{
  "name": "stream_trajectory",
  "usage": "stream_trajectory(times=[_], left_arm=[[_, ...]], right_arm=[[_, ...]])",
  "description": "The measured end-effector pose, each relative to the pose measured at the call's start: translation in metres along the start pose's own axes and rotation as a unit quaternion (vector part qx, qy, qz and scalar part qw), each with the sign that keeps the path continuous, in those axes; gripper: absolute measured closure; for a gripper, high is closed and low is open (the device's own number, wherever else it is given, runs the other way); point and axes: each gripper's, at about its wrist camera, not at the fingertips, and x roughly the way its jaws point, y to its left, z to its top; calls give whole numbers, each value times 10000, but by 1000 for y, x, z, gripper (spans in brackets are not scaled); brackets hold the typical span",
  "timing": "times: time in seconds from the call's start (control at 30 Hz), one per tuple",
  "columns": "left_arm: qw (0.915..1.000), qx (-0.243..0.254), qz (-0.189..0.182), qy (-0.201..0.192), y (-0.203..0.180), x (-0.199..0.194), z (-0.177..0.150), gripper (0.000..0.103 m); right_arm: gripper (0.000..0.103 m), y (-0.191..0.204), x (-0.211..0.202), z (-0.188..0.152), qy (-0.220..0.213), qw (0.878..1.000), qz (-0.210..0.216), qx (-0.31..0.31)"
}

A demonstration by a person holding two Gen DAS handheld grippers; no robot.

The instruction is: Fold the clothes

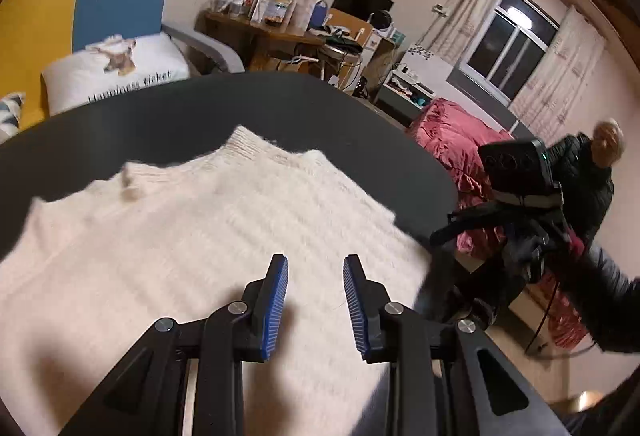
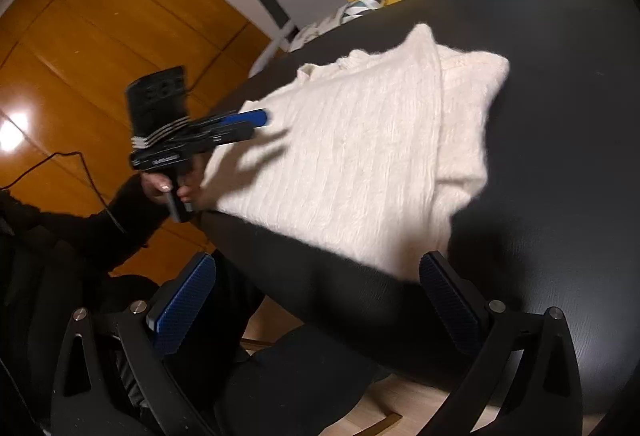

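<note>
**Sweater Position Relative to Both Grippers**

The white knit sweater [image 1: 192, 232] lies flat on the dark round table [image 1: 280, 104], partly folded: in the right wrist view, one side is turned over the body, forming a long straight edge down the garment [image 2: 360, 156]. The ribbed collar points toward the far side of the table, where a white printed pillow [image 1: 116, 70] sits beyond the rim.

The left gripper [image 1: 316, 268] hovers over the near portion of the sweater. Its blue-padded fingers [image 1: 276, 304] stand apart with a moderate gap and hold nothing; cream knit shows between them. In the right wrist view, the same gripper [image 2: 260, 118] is seen from the side above the sweater's edge, gripped by a hand [image 2: 168, 188] in a dark sleeve, and it casts a shadow on the knit.

The right gripper [image 2: 316, 268] is off the garment, near the table edge. Its fingers [image 2: 448, 304] are spread wide and empty; the sweater's nearest corner lies just ahead of the gap. In the left wrist view, this gripper [image 1: 444, 236] appears to the right of the sweater, clear of the cloth.
</note>
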Motion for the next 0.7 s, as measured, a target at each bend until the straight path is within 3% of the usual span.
stream_trajectory(times=[0.2, 0.43, 0.5, 0.57, 0.7], left_arm=[[9993, -56, 172, 341, 15, 32, 7, 74], [9989, -184, -107, 409, 28, 37, -3, 74], [9988, -35, -291, 390, 19, 34, 3, 74], [9967, 401, -576, 403, -1, 36, 9, 74], [9930, 796, -507, 711, -18, 59, 11, 74]], right_arm=[[0, -18, 20, 19, 541, 9977, 336, -235], [0, -17, 39, 26, 1396, 9841, 996, -455], [0, -7, 44, 26, 1845, 9715, 1349, -622], [0, 2, 48, 29, 2162, 9620, 1407, -890], [0, 2, 61, 45, 2347, 9557, 1546, -880]])
